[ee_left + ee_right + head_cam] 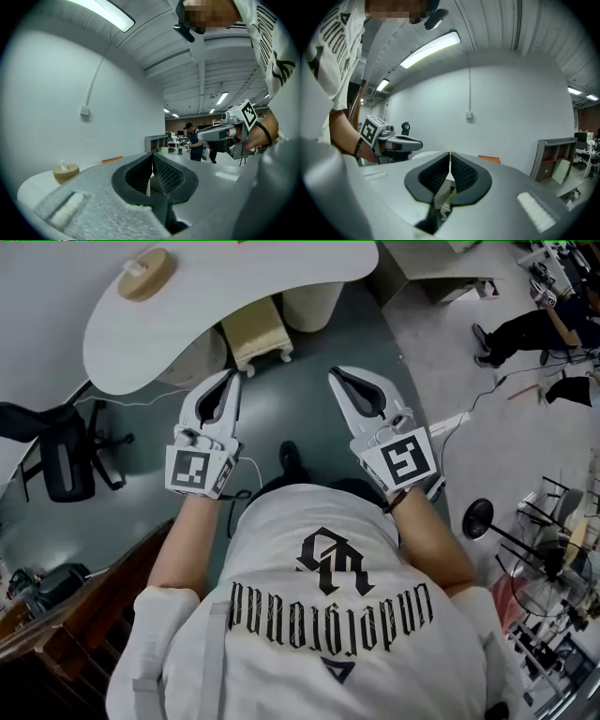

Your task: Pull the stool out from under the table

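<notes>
Stool [255, 334] stands upright, half tucked beneath the white table [234, 282].

Bright strip light [105, 14] overhead, faint shadows, fisheye-bent edges, black corners, left tool [152, 159] blurred close up

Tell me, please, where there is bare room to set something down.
The white table is bare right of the wooden holder. The floor in front of the stool is free. Stands crowd the far right.
</notes>
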Available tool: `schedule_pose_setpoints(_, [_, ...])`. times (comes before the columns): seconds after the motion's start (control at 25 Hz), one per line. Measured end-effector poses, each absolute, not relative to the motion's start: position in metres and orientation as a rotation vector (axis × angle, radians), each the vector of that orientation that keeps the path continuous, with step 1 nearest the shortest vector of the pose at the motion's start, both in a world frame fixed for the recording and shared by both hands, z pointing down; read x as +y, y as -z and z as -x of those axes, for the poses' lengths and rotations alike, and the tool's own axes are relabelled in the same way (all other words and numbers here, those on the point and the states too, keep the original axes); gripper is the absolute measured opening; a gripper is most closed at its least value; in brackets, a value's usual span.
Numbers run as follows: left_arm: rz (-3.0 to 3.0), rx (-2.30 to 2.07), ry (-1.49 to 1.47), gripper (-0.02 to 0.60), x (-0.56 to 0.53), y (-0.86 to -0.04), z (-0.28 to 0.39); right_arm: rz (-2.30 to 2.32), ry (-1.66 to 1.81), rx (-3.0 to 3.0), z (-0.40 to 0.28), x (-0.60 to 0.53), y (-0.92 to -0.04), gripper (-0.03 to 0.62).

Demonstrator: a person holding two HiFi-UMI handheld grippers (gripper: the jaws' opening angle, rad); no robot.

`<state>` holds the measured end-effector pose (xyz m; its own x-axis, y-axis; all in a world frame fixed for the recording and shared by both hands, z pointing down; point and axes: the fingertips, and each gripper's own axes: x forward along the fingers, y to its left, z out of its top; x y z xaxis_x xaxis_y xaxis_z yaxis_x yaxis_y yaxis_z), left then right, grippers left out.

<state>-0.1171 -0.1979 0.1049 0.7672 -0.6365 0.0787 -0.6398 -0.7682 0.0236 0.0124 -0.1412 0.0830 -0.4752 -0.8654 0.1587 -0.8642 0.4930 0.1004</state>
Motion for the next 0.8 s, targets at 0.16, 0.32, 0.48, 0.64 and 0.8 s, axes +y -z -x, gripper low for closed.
schedule_pose_setpoints(0.16, [-2.877,-1.106,-0.115,0.003,-0.213,-0.113,0.116,-1.452,-0.039,-2.583,-0.010,-0.164,-0.086,0.018])
schedule_pose_setpoints(0.32, [-2.828,-1.198,-0.128,0.003,-0.223,-0.127,0.113,-1.367,-0.051,-2.608,-0.023,-0.183,-0.102,0.028])
schedule_pose_setpoints(0.48, [-2.717,-1.342,-0.146,0.003,-0.234,-0.145,0.112,-1.240,-0.049,-2.640,-0.043,-0.205,-0.127,0.038])
schedule_pose_setpoints(0.64, [-2.638,-1.447,-0.172,0.011,-0.241,-0.168,0.108,-1.149,-0.077,-2.667,-0.056,-0.228,-0.153,0.048])
schedule_pose_setpoints(0.8, [-2.583,-1.528,-0.238,0.038,-0.249,-0.196,0.103,-1.058,-0.121,-2.687,-0.069,-0.250,-0.190,0.062])
